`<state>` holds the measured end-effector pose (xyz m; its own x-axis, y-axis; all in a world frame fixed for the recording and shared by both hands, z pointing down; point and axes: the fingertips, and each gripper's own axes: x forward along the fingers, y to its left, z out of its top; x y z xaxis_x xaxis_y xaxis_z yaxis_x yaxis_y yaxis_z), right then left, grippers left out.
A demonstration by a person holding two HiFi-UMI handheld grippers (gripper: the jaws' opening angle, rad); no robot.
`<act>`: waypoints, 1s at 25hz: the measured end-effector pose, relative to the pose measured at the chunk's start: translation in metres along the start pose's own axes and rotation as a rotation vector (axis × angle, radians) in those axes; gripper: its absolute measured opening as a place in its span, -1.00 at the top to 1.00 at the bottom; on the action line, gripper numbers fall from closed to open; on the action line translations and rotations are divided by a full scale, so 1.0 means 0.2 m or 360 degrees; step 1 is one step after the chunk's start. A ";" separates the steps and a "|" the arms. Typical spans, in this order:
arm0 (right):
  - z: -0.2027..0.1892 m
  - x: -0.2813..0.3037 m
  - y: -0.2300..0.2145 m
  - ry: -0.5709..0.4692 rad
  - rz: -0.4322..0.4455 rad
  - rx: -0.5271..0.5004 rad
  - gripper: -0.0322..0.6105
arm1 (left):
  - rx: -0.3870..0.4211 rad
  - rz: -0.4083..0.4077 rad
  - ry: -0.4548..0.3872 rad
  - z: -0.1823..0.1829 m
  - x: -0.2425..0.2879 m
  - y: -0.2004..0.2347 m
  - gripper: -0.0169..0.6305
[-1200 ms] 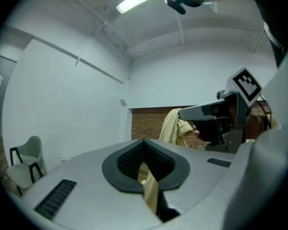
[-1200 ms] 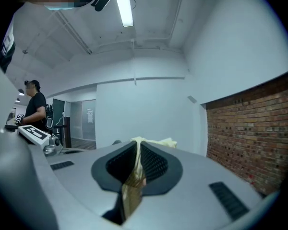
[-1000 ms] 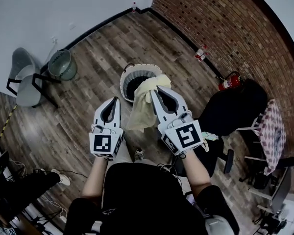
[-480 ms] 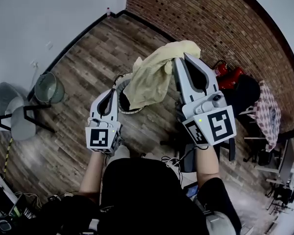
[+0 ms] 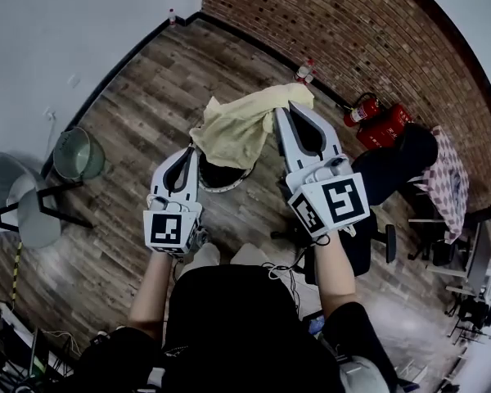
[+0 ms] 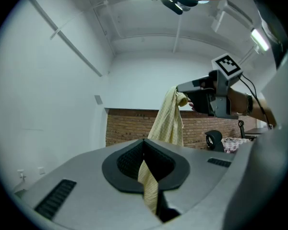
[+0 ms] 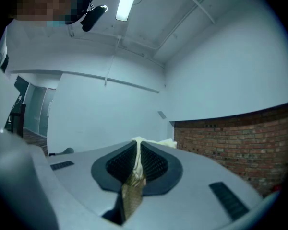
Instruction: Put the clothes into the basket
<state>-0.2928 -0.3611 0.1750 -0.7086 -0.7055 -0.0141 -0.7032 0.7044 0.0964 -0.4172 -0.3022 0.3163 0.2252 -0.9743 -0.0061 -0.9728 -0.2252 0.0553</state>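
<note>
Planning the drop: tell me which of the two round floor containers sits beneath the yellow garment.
The white-rimmed basket, partly covered by the hanging yellow garment. The green bin stands apart at the left, beside a grey chair.

office-like room: brick wall (image 5: 327, 15), office chair (image 5: 405, 150), extinguisher (image 5: 361, 110)

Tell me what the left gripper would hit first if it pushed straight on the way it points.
Probably the yellow cloth it holds, which hangs just ahead, slightly right, from the right gripper. If it slips past, the brick wall beyond; depth is unclear.
</note>
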 end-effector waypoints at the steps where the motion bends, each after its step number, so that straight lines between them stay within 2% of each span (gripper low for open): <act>1: -0.07 0.00 0.00 0.0037 -0.0001 0.0029 0.80 | -0.0008 0.0003 0.0023 -0.03 0.00 0.00 0.91; 9: -0.80 -0.02 0.02 0.0407 0.0045 0.0220 0.80 | -0.0050 0.0105 0.0186 -0.29 -0.01 0.02 0.91; 18: -1.59 -0.28 0.16 0.0835 0.0179 0.0410 0.80 | -0.0124 0.0236 0.0287 -0.56 -0.09 -0.13 0.91; 25: -2.03 -0.52 0.28 0.1054 0.0175 0.0552 0.80 | -0.0165 0.0191 0.0441 -0.91 -0.13 -0.23 0.91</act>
<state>-0.2356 -0.2807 0.5866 -0.6696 -0.4523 0.5891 -0.6860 0.6805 -0.2574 -0.3686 -0.2660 0.4961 0.1297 -0.9518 0.2780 -0.9857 -0.0933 0.1406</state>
